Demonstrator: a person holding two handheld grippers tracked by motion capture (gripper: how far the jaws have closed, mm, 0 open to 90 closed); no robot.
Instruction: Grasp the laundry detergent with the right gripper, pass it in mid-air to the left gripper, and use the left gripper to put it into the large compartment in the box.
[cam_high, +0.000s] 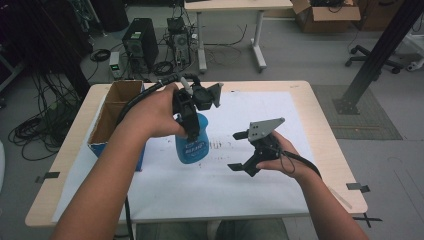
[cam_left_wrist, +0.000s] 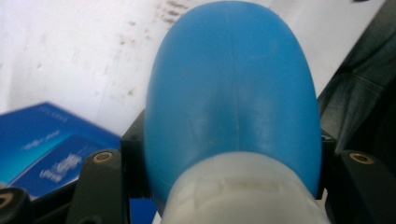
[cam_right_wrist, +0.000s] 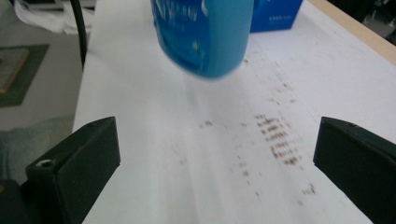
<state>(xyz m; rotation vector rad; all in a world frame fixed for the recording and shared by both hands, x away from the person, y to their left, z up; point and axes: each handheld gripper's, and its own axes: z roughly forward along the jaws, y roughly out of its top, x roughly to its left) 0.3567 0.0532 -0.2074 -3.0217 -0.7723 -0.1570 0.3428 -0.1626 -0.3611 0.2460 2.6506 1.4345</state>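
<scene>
**Blue bottle clamped in the left gripper, right gripper spread wide**

Here, from the high view: a wooden table (cam_high: 320, 125) covered by a smudged white paper sheet (cam_high: 220, 185), taken below as the landmark. Above the sheet's middle, a translucent blue plastic bottle with a white neck and printed label (cam_high: 192, 145), upright, gripped near its top by the black left gripper (cam_high: 189, 116), itself held in a hand (cam_high: 150, 112) reaching in from the sheet's near left. At the sheet's left edge, an open brown cardboard box with blue printed sides (cam_high: 112, 112). Over the sheet's right half, just beside the bottle but apart from it, the black right gripper (cam_high: 241, 151) with a grey three-cornered plate on top, carried by the other hand (cam_high: 285, 157), jaws spread and clasping nothing. Beyond the sheet's far edge, on the floor, computer towers and loose cables.

Next, the left gripper view: the bottle's rounded blue shoulder (cam_left_wrist: 233, 88) and white neck pressed between the two black jaws, one at each side, so clenched on the bottle. Behind it, the stained sheet (cam_left_wrist: 70, 56), and at the lower left the blue side of the box (cam_left_wrist: 42, 140).

Finally, the right gripper view: two black jaws far apart at the bottom corners, bare sheet (cam_right_wrist: 187, 154) with brown smudges between them. Farther along the sheet, the bottle's blue base (cam_right_wrist: 205, 37), blurred, seemingly lifted just clear of the paper; behind it, the blue box (cam_right_wrist: 275, 14).
</scene>
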